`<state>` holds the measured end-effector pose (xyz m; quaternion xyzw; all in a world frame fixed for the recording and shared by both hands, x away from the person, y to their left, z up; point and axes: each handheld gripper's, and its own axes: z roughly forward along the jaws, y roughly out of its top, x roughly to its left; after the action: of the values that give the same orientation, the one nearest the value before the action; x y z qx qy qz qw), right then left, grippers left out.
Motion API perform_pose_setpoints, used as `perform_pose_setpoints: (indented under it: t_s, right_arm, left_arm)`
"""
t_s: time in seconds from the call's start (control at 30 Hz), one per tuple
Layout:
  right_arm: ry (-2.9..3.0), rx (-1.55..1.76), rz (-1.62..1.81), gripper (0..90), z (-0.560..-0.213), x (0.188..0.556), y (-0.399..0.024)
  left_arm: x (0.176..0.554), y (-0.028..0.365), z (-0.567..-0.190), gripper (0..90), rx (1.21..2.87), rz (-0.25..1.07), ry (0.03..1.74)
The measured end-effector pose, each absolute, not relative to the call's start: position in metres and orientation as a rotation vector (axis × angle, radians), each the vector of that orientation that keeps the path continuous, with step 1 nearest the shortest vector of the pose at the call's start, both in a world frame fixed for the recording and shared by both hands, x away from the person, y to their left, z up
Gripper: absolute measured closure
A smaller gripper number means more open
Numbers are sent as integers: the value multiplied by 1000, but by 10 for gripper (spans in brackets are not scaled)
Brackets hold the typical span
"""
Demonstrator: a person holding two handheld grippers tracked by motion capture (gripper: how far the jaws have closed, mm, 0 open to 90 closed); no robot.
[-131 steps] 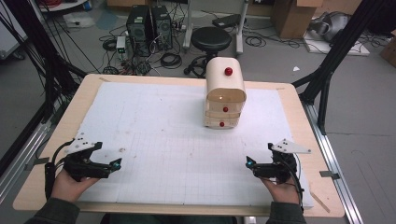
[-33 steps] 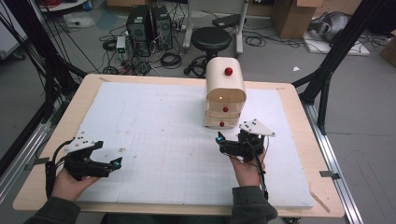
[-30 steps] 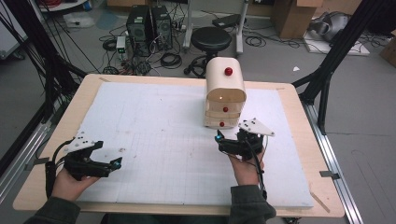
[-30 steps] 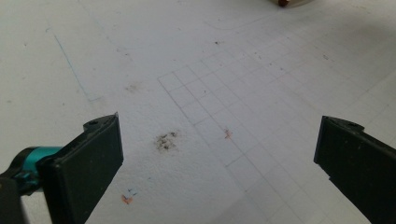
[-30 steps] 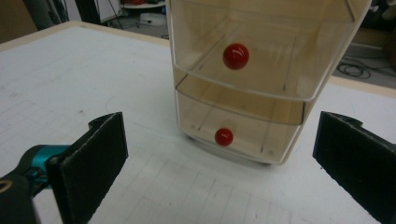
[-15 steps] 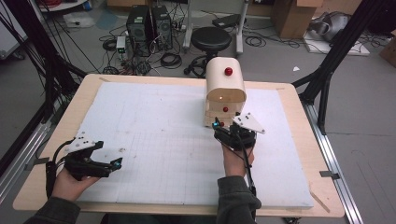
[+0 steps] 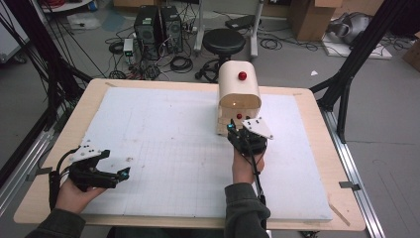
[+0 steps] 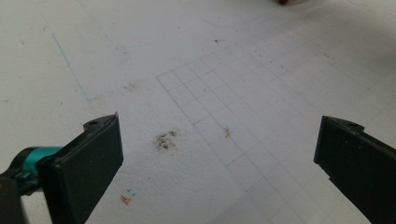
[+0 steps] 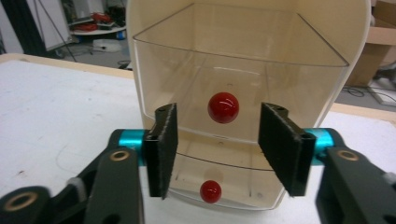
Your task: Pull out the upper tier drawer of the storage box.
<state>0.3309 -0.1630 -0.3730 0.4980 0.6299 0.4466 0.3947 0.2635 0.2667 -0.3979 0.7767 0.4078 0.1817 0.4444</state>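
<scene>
A cream drawer cabinet [image 7: 239, 96] with clear drawers stands at the back right of the white board [image 7: 163, 129]. My right gripper [image 7: 236, 129] is at its front. In the right gripper view the jaws [image 9: 220, 135] flank the red knob [image 9: 223, 107] of a clear drawer. They have just been closing, and the knob sits between them with a gap on each side, so the pads do not press it. A smaller red knob [image 9: 210, 191] shows on the drawer below. My left gripper [image 7: 124, 174] rests at the front left, open over the bare board [image 8: 217, 154].
Another red knob [image 7: 242, 76] sits on the cabinet's rounded top. A wooden rim [image 7: 317, 124] borders the board. Beyond the table's far edge stand a black stool [image 7: 224, 42] and computer towers [image 7: 156, 25] among cables. Black frame legs [image 7: 346, 74] rise at the sides.
My right gripper has moved away from the front edge up to the cabinet's front, and its jaws have narrowed around the drawer knob. The left gripper has stayed put.
</scene>
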Motion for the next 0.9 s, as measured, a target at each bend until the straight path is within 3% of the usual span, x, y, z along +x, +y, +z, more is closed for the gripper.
perform_pose_setpoints:
  t_s: [0.5, 0.9]
  right_arm:
    - [1546, 1264, 1052, 687, -376, 338, -152]
    - [1538, 1262, 1039, 721, -377, 341, -151]
  left_arm:
    - [264, 268, -398, 18, 1925, 453, 1013]
    - [264, 267, -398, 19, 1929, 452, 1013]
